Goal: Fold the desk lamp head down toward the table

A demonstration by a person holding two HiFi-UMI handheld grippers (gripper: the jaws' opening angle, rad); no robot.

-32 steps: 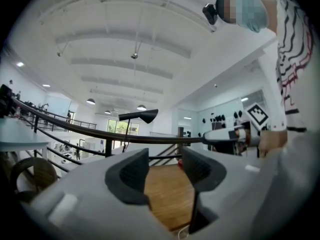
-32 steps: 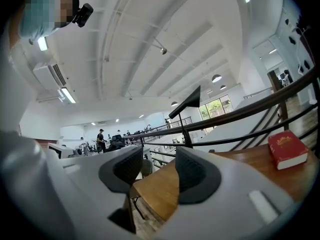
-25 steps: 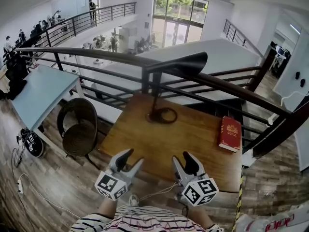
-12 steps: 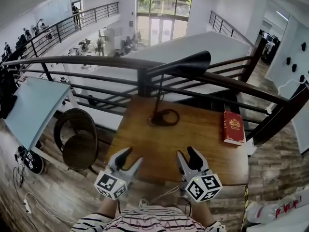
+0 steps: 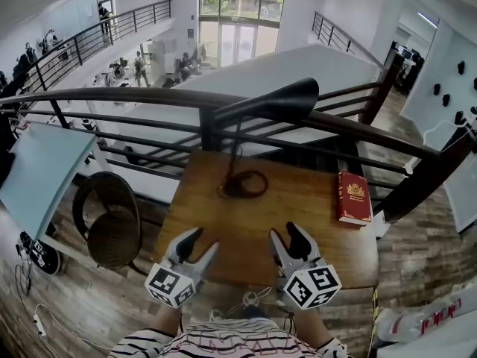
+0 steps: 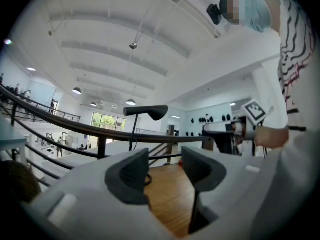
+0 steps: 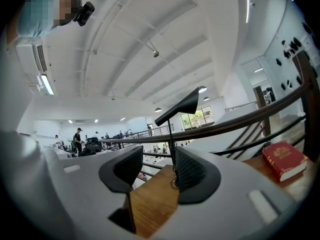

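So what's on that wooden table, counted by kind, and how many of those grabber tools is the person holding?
Black desk lamp: 1
Red book: 1
Handheld grippers: 2, the left gripper and the right gripper
Total: 4

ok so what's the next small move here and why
Probably carry the right gripper forward and up toward the lamp head. Both it and the left gripper are open and empty at the near edge of the table. The lamp head is raised high at the far side, with nothing touching it, so closing that gap likely comes before any folding.
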